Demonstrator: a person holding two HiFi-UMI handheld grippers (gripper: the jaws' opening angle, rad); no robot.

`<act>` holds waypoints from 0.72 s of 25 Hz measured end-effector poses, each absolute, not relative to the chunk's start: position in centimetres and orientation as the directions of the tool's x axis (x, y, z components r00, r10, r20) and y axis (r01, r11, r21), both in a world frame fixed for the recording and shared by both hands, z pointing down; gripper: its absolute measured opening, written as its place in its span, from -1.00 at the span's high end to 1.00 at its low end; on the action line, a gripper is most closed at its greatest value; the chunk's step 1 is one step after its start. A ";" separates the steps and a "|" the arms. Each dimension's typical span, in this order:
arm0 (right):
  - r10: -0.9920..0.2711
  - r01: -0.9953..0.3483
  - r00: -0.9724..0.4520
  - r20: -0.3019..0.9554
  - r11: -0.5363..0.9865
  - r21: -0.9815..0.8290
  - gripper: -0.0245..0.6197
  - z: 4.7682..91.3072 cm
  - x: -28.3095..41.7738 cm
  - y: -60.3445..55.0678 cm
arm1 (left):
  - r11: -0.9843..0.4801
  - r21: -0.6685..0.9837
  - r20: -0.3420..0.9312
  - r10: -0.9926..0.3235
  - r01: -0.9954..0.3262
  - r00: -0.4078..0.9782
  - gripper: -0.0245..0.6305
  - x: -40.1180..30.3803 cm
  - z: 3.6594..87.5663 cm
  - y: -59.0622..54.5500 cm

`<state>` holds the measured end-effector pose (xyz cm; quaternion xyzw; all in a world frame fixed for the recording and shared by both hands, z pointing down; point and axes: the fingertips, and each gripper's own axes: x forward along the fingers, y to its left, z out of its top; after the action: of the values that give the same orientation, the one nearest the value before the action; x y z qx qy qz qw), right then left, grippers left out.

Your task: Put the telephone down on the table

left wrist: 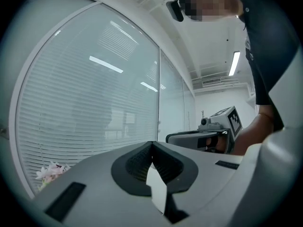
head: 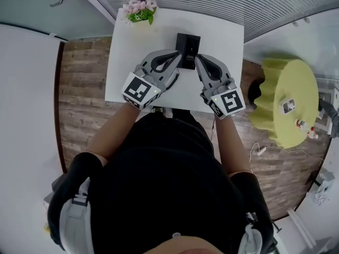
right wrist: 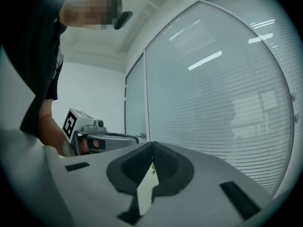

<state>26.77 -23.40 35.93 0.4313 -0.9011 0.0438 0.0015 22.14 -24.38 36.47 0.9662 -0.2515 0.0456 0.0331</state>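
The black telephone [head: 186,47] lies flat on the white table [head: 132,52], toward its far middle. My left gripper [head: 176,55] hovers over the table with its tip just left of the phone, jaws shut and empty. My right gripper [head: 198,60] hovers just right of the phone, also shut with nothing in it. In the left gripper view the pads meet at the left gripper [left wrist: 152,146], and the right gripper [left wrist: 208,135] shows beyond. The right gripper view shows the right gripper [right wrist: 152,148] with pads pressed together and the left gripper [right wrist: 97,137] off to the side. The phone is hidden in both gripper views.
A small bunch of pink flowers [head: 139,8] stands at the table's far left corner, also seen as flowers [left wrist: 49,171]. A yellow-green round stool-table [head: 288,97] with small items stands at the right. A glass wall with blinds [right wrist: 213,93] runs behind the table. Wooden floor [head: 82,78] surrounds it.
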 end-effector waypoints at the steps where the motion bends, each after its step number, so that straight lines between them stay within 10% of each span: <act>1: -0.777 -0.777 -0.628 0.037 0.625 -0.070 0.85 35.7 26.6 -23.2 | -0.874 0.039 0.101 -0.479 -0.485 0.872 0.90 22.2 36.3 -24.2; 18: -0.796 -0.797 -0.604 0.030 0.603 -0.041 0.85 35.0 26.8 -22.6 | -0.877 0.021 0.081 -0.477 -0.480 0.875 0.90 22.5 35.5 -23.8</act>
<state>26.76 -22.64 35.00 0.4450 -0.8952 0.0251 0.0043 22.51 -23.84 35.46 0.9681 -0.2472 0.0367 0.0203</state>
